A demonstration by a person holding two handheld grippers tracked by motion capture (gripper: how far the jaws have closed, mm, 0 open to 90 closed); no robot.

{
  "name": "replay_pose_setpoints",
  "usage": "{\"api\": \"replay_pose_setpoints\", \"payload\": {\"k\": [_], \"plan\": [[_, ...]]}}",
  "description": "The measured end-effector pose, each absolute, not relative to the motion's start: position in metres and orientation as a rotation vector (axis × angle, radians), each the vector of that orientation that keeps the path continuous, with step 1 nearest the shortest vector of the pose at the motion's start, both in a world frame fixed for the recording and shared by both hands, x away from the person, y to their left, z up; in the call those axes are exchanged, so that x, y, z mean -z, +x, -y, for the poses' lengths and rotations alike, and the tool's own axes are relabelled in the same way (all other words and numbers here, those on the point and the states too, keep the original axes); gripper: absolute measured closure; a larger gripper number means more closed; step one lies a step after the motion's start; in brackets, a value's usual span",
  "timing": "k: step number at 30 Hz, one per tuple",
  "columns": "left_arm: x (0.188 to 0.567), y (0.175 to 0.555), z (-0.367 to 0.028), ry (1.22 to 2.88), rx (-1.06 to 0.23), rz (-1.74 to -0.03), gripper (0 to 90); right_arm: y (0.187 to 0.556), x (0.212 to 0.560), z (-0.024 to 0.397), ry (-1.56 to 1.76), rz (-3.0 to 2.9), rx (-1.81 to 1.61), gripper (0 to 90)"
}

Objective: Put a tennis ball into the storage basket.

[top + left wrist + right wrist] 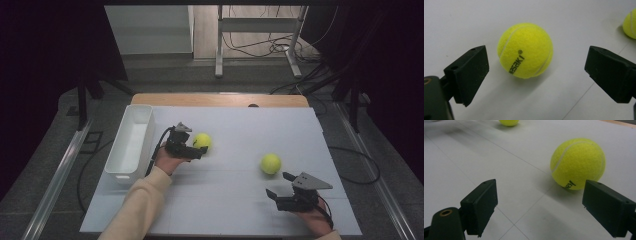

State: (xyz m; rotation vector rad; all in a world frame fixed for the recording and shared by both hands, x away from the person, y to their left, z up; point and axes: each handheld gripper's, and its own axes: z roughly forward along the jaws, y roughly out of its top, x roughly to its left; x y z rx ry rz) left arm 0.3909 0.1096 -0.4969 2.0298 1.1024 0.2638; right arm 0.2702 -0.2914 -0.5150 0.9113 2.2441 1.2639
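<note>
Left claw (199, 150) released, spread wide around a fuzzy yellow-green tennis ball (202, 141) on the white counter (240, 210), jaws flanking it without touching, black lettering and a pale curved seam facing the left gripper view. Right claw (280, 186) also released, low on the near right, with a second tennis ball (270, 163) just beyond, nearer its right jaw and apart from it. Stood at the far left: a long white rectangular plastic bin (131, 145), smooth-walled, nothing between either ball and the jaws.

Fuzzy felt tennis balls (525, 50), matt white table sheet (240, 200), smooth glossy plastic bin (131, 145).
</note>
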Motion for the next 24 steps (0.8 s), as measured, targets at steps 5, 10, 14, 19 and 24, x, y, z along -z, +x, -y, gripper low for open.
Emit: {"api": "replay_pose_setpoints", "payload": {"k": [5, 10, 14, 19, 24], "plan": [[0.498, 0.397, -0.107, 2.037, -0.267, -1.112, 6.3, 0.270, 0.515, 0.291, 0.911, -2.245, -1.263, 13.4], [0.500, 0.401, -0.104, 2.043, -0.267, -1.121, 6.2, 0.270, 0.515, 0.291, 0.912, -2.247, -1.259, 13.4], [0.503, 0.404, -0.104, 2.047, -0.268, -1.134, 6.1, 0.270, 0.515, 0.291, 0.912, -2.247, -1.259, 13.4], [0.508, 0.410, -0.102, 2.061, -0.265, -1.145, 5.7, 0.270, 0.515, 0.291, 0.913, -2.248, -1.259, 13.4], [0.512, 0.416, -0.099, 2.067, -0.249, -1.161, 5.5, 0.270, 0.515, 0.292, 0.912, -2.248, -1.263, 13.4]]}}
